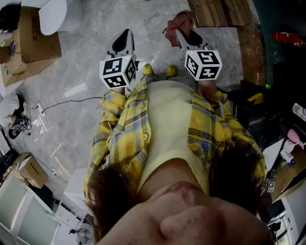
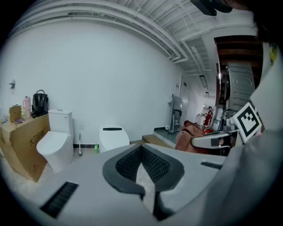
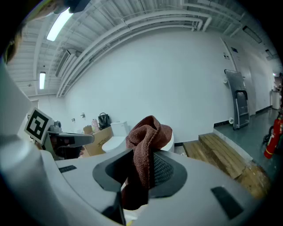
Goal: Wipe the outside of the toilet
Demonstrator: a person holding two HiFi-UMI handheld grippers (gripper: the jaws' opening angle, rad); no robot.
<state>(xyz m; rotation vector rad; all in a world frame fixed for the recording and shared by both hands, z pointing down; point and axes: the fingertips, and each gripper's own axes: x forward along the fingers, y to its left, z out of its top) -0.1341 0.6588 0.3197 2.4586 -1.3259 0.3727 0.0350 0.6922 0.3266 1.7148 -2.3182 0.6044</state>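
Note:
Two white toilets stand by the far wall in the left gripper view: one with a tank [image 2: 56,142] and a rounder one [image 2: 112,137]. The head view shows one toilet [image 1: 58,15] at the top left, well ahead of both grippers. My left gripper [image 2: 141,153] [image 1: 124,39] is shut with nothing in it. A reddish-brown cloth [image 3: 146,148] [image 1: 180,21] is pinched in my right gripper [image 3: 140,170] [image 1: 184,37] and bunches up above the jaws. Both grippers are held in the air in front of the person, away from the toilets.
A cardboard box [image 1: 37,38] [image 2: 24,143] with bags on top stands left of the toilet. Wooden steps [image 3: 223,152] [image 1: 217,12] lie to the right. A green bottle [image 2: 96,148] and a brush [image 2: 80,146] sit between the toilets. Clutter lines the floor's right edge [image 1: 287,143].

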